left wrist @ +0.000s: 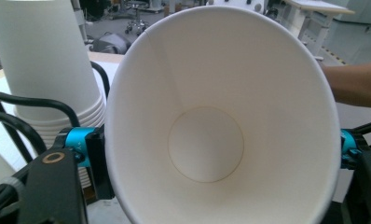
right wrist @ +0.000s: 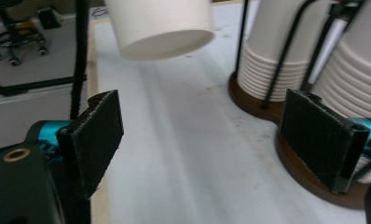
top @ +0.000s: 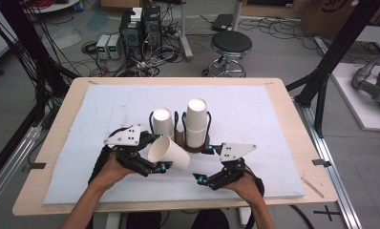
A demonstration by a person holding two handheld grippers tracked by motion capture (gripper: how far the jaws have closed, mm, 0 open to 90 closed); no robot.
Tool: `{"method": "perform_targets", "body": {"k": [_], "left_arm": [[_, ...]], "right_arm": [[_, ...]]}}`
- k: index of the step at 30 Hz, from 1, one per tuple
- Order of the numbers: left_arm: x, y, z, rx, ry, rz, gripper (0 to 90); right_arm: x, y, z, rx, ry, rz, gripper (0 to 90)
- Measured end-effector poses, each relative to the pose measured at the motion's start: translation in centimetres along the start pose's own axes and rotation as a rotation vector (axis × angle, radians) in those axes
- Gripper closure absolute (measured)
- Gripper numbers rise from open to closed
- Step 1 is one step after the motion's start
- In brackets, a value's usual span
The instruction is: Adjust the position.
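Observation:
A white paper cup (top: 171, 153) lies on its side in the air, just in front of the wire cup holder (top: 197, 149). My left gripper (top: 160, 153) is shut on it. In the left gripper view the cup's open mouth (left wrist: 207, 93) faces the camera, with a jaw pressing on each side. The holder carries a short stack of cups (top: 163, 121) and a taller stack (top: 196, 121). My right gripper (top: 204, 165) hovers to the right of the cup. It is open (right wrist: 209, 140) with nothing between its pads, and the held cup's base (right wrist: 160, 28) hangs ahead of it.
A white mat (top: 255, 114) covers most of the wooden table (top: 293, 143). The holder's brown base (right wrist: 309, 172) sits close to my right gripper's jaw. Beyond the table's far edge are a stool (top: 231, 47), computer boxes (top: 140, 28) and cables on the floor.

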State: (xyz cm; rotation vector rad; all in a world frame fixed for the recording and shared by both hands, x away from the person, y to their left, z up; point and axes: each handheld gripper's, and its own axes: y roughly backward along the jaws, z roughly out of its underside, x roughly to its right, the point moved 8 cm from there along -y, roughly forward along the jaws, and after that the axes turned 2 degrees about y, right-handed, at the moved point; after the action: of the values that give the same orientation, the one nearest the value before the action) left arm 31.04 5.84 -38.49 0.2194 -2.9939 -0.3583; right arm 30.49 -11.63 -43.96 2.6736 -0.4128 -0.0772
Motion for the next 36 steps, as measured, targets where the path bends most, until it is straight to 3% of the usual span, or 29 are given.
{"method": "perform_targets", "body": {"k": [6,10,20,27,34,36], "left_arm": [[-0.4,0.1,0.2,-0.036,-0.01,-0.016,25.6],[-0.6,0.2,0.1,-0.055,-0.011,-0.027,25.6],[-1.1,0.2,0.6,-0.112,-0.013,-0.044,25.6],[-1.5,0.2,0.3,-0.146,-0.025,-0.051,25.6],[-1.7,0.1,0.4,-0.178,-0.038,-0.059,25.7],[-1.7,0.0,0.5,-0.184,-0.033,-0.061,25.7]], "right_arm": [[1.5,1.3,0.9,0.008,-0.034,0.07,14.1],[2.7,2.2,1.7,0.01,-0.066,0.147,14.1],[4.6,3.7,4.0,0.006,-0.153,0.249,14.2],[5.5,4.6,4.8,0.011,-0.181,0.297,14.2],[6.5,4.9,5.9,-0.02,-0.212,0.399,14.5],[6.7,5.0,6.1,-0.013,-0.226,0.403,14.5]]}}
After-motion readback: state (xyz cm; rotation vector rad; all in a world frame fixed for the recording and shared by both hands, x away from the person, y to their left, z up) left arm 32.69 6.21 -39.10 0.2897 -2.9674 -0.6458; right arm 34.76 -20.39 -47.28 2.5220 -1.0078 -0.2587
